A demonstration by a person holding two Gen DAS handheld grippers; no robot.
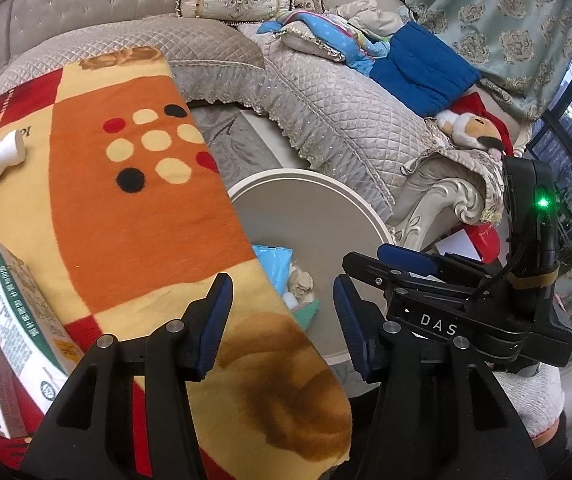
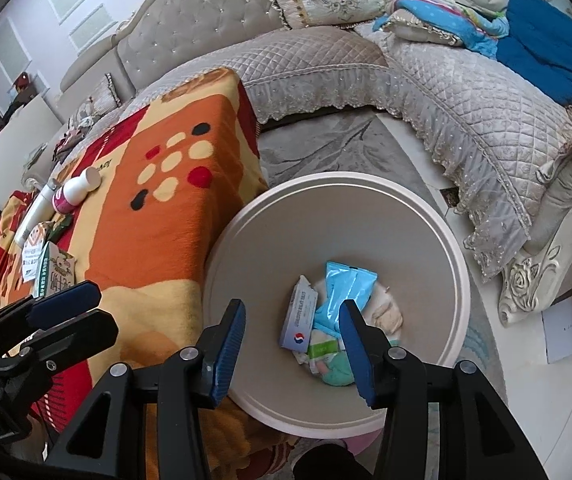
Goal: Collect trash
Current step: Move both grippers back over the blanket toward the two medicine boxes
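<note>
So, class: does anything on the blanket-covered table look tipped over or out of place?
Yes. The small white bottle with a pink label lies on its side on the blanket, and the green-and-white carton lies flat, tilted. The bin stands upright.

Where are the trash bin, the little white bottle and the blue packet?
trash bin (image 2: 426, 216), right wrist view, far rim.
white bottle (image 2: 75, 190), right wrist view, its body.
blue packet (image 2: 344, 284), right wrist view, its upper face.

left gripper (image 1: 281, 308) gapes empty above bin (image 1: 366, 208), beside blanket (image 1: 145, 208).
</note>
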